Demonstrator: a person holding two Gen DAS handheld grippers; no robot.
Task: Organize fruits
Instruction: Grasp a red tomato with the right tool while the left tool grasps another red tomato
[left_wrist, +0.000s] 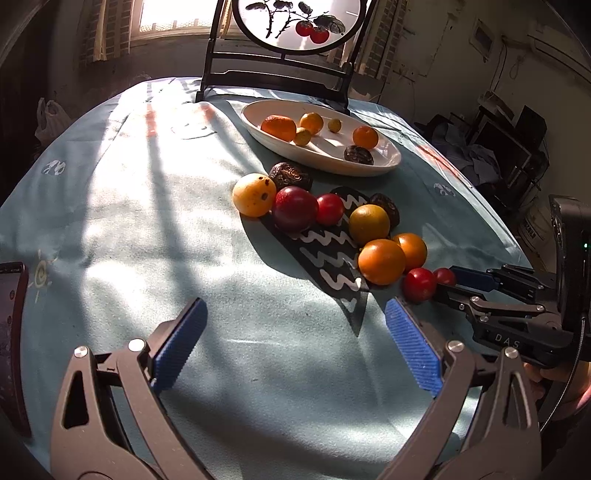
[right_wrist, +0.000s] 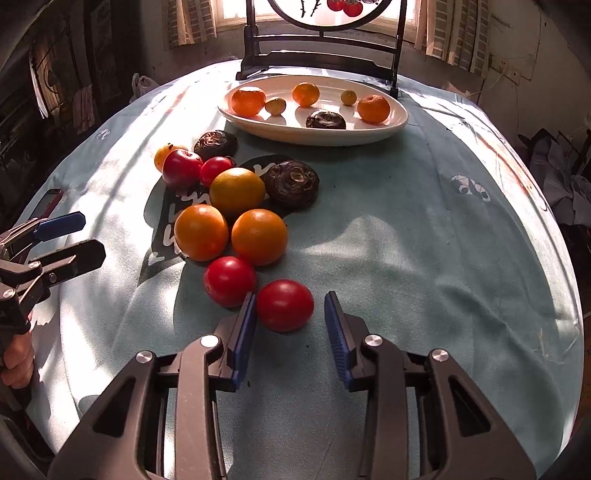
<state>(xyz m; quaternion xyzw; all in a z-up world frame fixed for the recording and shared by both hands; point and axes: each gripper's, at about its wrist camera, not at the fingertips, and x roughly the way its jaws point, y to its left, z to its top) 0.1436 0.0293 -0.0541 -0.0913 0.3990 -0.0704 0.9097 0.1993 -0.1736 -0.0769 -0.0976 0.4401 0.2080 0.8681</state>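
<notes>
A white oval dish at the far side holds several oranges, small yellow fruits and one dark fruit. A loose cluster of fruit lies on the cloth: oranges, red tomatoes and dark wrinkled fruits. My right gripper is open with its jaws around a red tomato, left pad touching it. A second tomato lies just left. My left gripper is open and empty above bare cloth, near the cluster.
A dark wooden stand with a round painted screen stands behind the dish. A dark patterned mat lies under the fruit cluster. A phone lies at the table's left edge. Clutter sits beyond the right edge.
</notes>
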